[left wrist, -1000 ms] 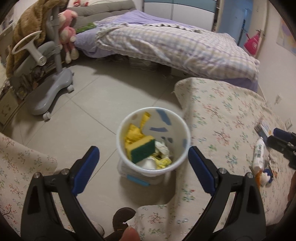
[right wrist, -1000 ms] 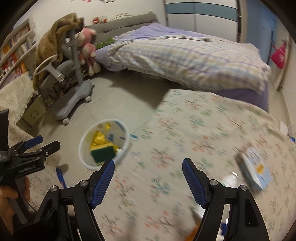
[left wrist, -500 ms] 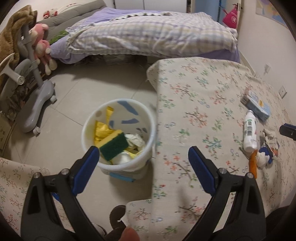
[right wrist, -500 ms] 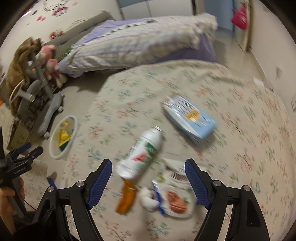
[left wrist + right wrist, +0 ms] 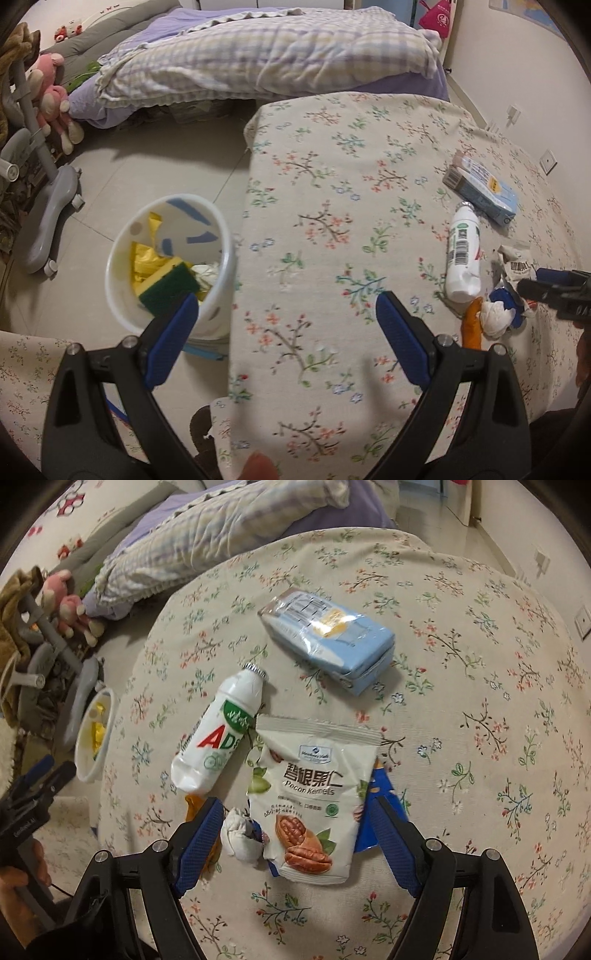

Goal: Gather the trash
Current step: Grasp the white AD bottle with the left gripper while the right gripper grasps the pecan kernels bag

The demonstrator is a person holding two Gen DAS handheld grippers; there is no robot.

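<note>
Reaching for litter on a table draped in a floral tablecloth, the right gripper hovers with its blue-padded jaws spread wide and empty over a small pile of trash. Directly between the jaws lies a white pecan kernel pouch, flat and slightly crumpled, its lower end nearest the camera. A crumpled white tissue sits just beside the left pad, touching the pouch edge, with an orange wrapper partly hidden behind that pad and a blue wrapper peeking from under the pouch on the right. Farther out lie a white drink bottle on its side and a pale blue packet. To do this pick well, it seems wise to lower straight down, straddle the pouch across its narrow width and close firmly, since a thin flat bag can slip or fold away; catching the tissue along with it could make the grip unsure. The left gripper is also spread open and holds nothing, poised over the table edge. A white trash bin stands on the floor just beside the table, already containing a yellow and green sponge and yellow wrappers, so the carry should be short
</note>
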